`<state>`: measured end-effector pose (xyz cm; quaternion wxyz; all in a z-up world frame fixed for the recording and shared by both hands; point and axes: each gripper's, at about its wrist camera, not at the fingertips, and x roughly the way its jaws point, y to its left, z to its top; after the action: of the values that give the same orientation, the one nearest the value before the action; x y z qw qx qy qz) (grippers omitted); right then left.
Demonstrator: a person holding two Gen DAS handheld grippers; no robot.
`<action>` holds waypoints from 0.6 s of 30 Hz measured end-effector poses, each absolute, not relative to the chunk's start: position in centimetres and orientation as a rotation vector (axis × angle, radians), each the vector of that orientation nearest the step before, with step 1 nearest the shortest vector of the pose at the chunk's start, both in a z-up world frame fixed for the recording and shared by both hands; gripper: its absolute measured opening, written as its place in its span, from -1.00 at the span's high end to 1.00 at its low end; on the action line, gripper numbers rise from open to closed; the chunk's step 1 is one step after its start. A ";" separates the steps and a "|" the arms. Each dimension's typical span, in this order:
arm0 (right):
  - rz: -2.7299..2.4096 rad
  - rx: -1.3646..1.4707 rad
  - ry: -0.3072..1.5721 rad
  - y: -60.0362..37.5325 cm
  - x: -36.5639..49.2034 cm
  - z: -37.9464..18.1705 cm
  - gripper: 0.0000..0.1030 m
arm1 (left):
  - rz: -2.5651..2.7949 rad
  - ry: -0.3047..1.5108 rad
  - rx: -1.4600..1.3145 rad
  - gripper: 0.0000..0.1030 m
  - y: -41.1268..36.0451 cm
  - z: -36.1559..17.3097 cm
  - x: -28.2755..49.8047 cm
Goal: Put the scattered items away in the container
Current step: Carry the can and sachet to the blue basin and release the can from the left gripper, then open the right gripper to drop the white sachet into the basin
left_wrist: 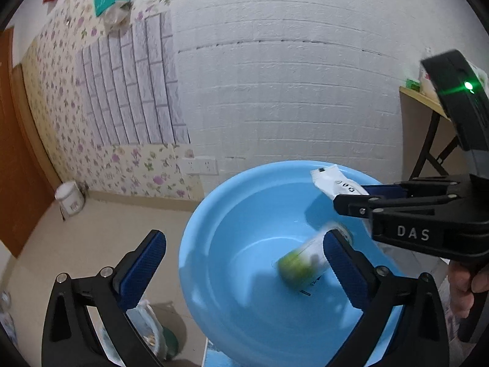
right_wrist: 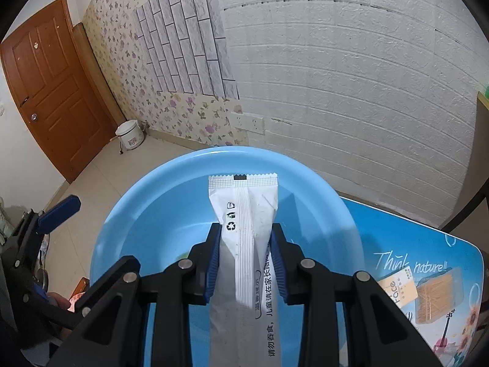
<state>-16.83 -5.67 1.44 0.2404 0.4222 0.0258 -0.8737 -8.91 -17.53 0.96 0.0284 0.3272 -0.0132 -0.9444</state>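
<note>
Right gripper point(right_wrist: 246, 260) is pinching the sachet point(right_wrist: 244, 214) over the basin point(right_wrist: 116, 214); left gripper point(left_wrist: 244, 263) is hanging spread. Releasing near the centre would be best.

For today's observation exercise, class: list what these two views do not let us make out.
- Green-and-white container, left wrist view: motion-blurred, label unreadable, partly behind a left claw finger.
- White sachet, right wrist view: lower end cut off by the frame edge and the shut right claw.
- Blue basin floor, right wrist view: largely hidden by claw and sachet.
</note>
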 end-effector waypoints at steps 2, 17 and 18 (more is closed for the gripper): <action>-2.391 1.153 0.069 -5.8 -16.9 1.4 0.38 | -2.904 -0.022 1.019 -1.00 -17.9 0.9 -8.9; -2.403 1.103 0.049 -6.2 -16.4 2.4 0.21 | -2.884 0.021 1.034 -1.00 -18.4 1.0 -8.5; -2.404 1.101 0.045 -6.2 -16.3 2.6 0.15 | -2.883 0.026 1.036 -1.00 -18.4 1.0 -8.5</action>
<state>-16.33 -6.17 2.56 0.2461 0.4035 0.0166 -0.8811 -8.48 -18.39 1.03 0.0391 0.3380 0.0083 -0.9403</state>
